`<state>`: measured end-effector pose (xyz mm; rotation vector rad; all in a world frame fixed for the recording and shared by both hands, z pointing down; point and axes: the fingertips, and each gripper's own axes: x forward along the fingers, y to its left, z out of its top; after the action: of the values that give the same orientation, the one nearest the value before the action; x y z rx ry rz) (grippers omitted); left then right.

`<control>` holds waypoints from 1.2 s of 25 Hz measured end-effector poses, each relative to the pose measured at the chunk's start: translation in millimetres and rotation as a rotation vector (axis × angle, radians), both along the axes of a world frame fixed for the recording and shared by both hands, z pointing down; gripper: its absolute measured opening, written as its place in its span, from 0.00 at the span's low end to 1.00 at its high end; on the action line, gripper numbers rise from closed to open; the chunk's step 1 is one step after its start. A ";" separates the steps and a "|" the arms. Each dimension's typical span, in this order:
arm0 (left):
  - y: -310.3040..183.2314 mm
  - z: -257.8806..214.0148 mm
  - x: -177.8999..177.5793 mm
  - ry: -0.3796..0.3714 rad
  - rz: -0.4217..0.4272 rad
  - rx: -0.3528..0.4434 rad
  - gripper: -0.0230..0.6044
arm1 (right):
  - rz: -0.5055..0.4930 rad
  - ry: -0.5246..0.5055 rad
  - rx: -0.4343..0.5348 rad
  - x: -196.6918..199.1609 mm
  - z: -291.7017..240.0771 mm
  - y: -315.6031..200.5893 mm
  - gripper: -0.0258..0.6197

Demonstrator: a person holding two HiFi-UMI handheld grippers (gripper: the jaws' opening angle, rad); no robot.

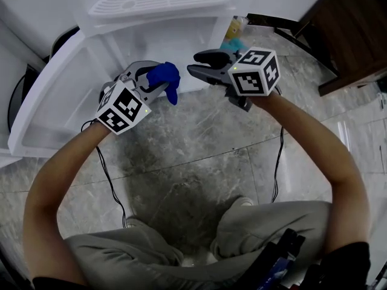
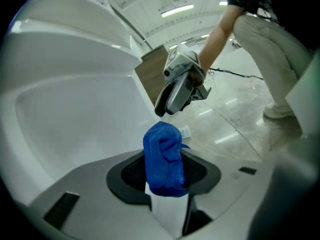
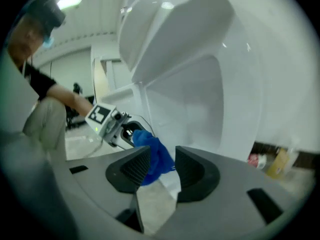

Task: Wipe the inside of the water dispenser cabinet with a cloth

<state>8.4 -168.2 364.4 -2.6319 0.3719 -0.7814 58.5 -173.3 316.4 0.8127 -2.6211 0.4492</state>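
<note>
Left hand-held gripper (image 1: 152, 82): jaws closed on the blue cloth (image 1: 165, 77). The cloth stands bunched and projects past the tips.
Right hand-held gripper (image 1: 195, 64): jaws wide apart, nothing gripped. The cloth shows through its gap only because this unit points toward the other one.
Cloth position: just outside the cabinet (image 1: 181, 38) opening, above the floor (image 1: 199, 162). It appears to touch no cabinet surface.
Bearing: the cabinet interior lies straight ahead of both sets of tips. The cloth's long axis runs roughly in line with the left jaws.
Nearer hand: left. It already carries the cloth and sits at the opening.
Edges: the open door (image 1: 51, 101) flanks the left arm, and the cabinet's right wall stands near the right unit.
Open room: bare white walls show inside.
Next move, judged: advance the left unit forward into the opening and press the cloth to a wall. Keep the right unit out of the way.
</note>
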 end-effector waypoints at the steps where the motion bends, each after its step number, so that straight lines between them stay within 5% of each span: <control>1: -1.1 2.2 -2.7 0.007 -0.019 -0.046 0.30 | -0.008 0.087 0.094 4.8 -0.1 -2.0 0.24; 5: 0.9 8.0 -1.6 0.009 -0.037 -0.138 0.30 | -0.037 0.318 0.355 16.5 0.7 -5.2 0.04; 17: -33.2 53.2 21.9 -0.060 -0.114 -0.191 0.30 | -0.031 0.380 0.304 42.2 31.9 -4.8 0.04; 30: -120.4 111.3 102.2 -0.185 -0.177 -0.076 0.30 | -0.061 0.359 0.200 61.1 76.8 22.8 0.04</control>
<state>110.6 -288.6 475.7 -2.5933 0.5374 -1.1063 119.6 -150.5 393.3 0.7883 -2.3684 0.0176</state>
